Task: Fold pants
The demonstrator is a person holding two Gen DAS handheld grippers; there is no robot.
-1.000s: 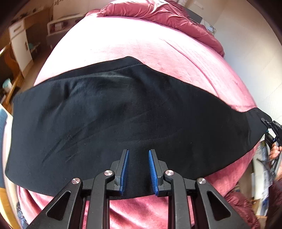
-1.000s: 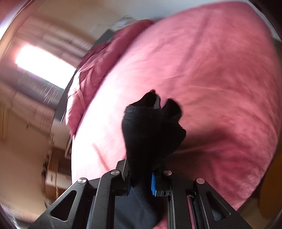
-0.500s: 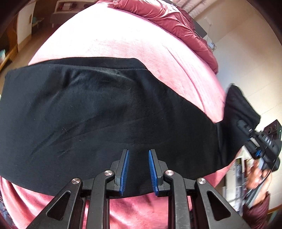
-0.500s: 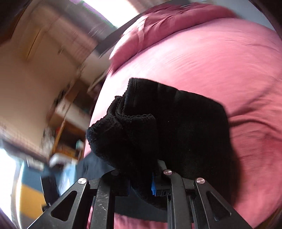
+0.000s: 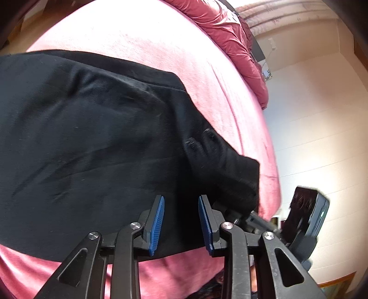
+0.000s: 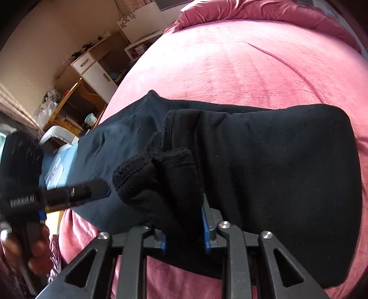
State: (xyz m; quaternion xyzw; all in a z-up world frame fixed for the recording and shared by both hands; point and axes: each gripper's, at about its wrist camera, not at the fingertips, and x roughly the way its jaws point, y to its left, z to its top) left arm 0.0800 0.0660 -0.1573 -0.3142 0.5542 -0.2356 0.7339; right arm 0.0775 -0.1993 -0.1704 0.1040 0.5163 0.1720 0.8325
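The black pants lie across the pink bed, filling the left and middle of the left wrist view, with a bunched end doubled back over them toward the lower right. In the right wrist view that doubled end is the thick black mass at centre and right, and the right gripper has its jaws clamped on a wad of the cloth, which spills up between the blue pads. The left gripper sits at the near edge of the pants with its jaws apart, the blue pads showing bare fabric between them and nothing pinched. From the look of it, the fold along the length is under way: one end is carried over the rest but is not laid flat, its edge crumpled rather than squared. What seems left is to set that end down, smooth it, and perhaps fold once more. A rumpled red duvet is heaped at the top of the frame, and shelves stand at upper left.
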